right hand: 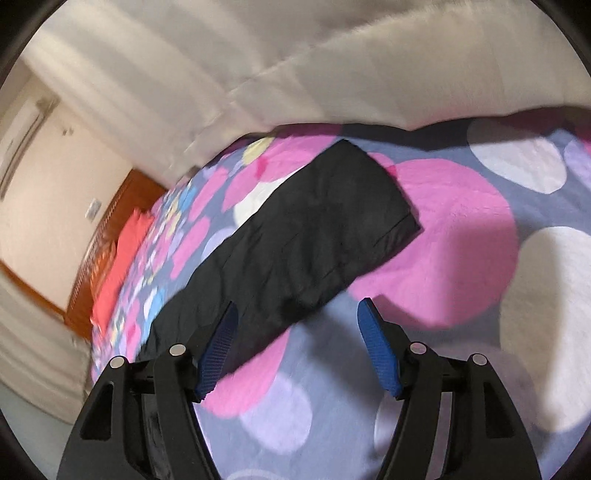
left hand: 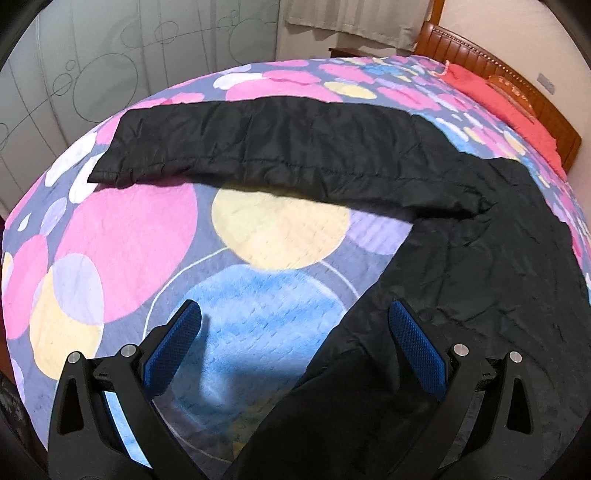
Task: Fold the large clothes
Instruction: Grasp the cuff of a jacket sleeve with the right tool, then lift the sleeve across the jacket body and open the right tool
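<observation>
A large black garment [left hand: 461,266] lies spread on the bed, one long sleeve [left hand: 258,147] stretched to the left across the quilt. My left gripper [left hand: 295,314] hovers open above the garment's near left edge, its right finger [left hand: 417,350] over black fabric, its left finger [left hand: 173,347] over bare quilt. In the right wrist view the black sleeve [right hand: 317,232] runs diagonally, cuff end at upper right. My right gripper [right hand: 299,306] stands open just beyond the sleeve's lower edge, nothing pressed between its blue pads [right hand: 376,347].
A colourful circle-patterned quilt [left hand: 129,236] covers the bed. A red pillow [left hand: 509,107] and wooden headboard [left hand: 480,55] sit at the far right. Patterned wardrobe doors [left hand: 92,66] and a curtain [left hand: 354,18] stand behind. The right wrist view is motion-blurred.
</observation>
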Available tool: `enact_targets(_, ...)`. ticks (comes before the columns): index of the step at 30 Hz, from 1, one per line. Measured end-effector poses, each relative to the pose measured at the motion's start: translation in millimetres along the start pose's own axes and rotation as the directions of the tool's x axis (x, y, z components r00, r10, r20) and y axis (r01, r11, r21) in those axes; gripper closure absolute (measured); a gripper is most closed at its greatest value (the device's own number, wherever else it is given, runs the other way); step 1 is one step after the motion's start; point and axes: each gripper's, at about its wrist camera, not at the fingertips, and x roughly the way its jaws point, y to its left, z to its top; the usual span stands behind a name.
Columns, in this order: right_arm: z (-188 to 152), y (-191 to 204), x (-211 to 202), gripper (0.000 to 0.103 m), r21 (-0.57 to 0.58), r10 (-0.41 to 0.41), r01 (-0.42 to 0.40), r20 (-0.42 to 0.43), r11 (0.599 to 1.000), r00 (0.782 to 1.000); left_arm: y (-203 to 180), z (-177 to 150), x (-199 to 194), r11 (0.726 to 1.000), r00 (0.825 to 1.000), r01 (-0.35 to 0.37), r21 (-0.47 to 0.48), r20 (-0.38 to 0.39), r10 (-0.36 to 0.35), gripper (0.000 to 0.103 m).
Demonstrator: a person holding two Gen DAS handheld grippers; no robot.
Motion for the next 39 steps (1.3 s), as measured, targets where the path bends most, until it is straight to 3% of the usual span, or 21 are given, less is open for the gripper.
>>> enact_targets(7,17.1,-8.2,17.7,0.037,0.016,0.014,-0.015,0.085,1.000,0.996,0.7,-6.7,11.3,1.000,1.000,-0.012,0.001,-0.018,0.012,0.002)
enact_targets(9,21.1,-7.7,21.1,0.047,0.016,-0.016,0.014,0.101,1.000,0.995,0.7,-8.3,14.3,1.000,1.000,-0.013,0.000,-0.023,0.013,0.002)
enact_targets(11,25.9,-7.4,25.5,0.069,0.018,-0.033,0.032,0.101,0.999,0.994,-1.8,-9.6,15.6,1.000,0.999,-0.026,0.011,-0.023,0.026,0.002)
enact_targets(14,31.1,-5.9,34.2,0.085,0.019,-0.035,0.033,0.083,0.999,0.996,-5.8,-10.1,18.6,0.998,0.999,-0.044,0.035,-0.029,0.045,0.002)
enact_targets(18,27.8,16.4,22.4,0.090,-0.039,-0.022,0.027,0.115,0.999,0.993,-5.4,-10.6,20.1,0.998,0.999,-0.044,0.034,-0.027,0.045,0.002)
enact_targets(22,17.2,65.0,1.6,0.091,-0.186,0.041,-0.009,0.170,0.983,0.985,-5.5,-11.0,20.8,0.998,0.999,-0.047,0.036,-0.024,0.048,0.002)
enact_targets(28,-23.9,162.2,-18.9,0.091,-0.428,0.183,-0.107,0.141,0.897,0.973,-4.8,-12.1,20.2,0.999,0.999,-0.042,0.032,-0.018,0.043,0.002)
enact_targets(34,-102.6,252.8,-17.7,0.091,-0.594,0.289,-0.237,-0.008,0.769,0.957,-4.9,-12.6,20.3,0.999,0.999,-0.042,0.032,-0.017,0.043,0.002)
enact_targets(39,-168.2,297.5,-15.2,0.091,-0.661,0.325,-0.331,-0.138,0.673,0.936,-5.1,-13.4,19.9,0.999,0.999,-0.041,0.030,-0.014,0.042,0.002)
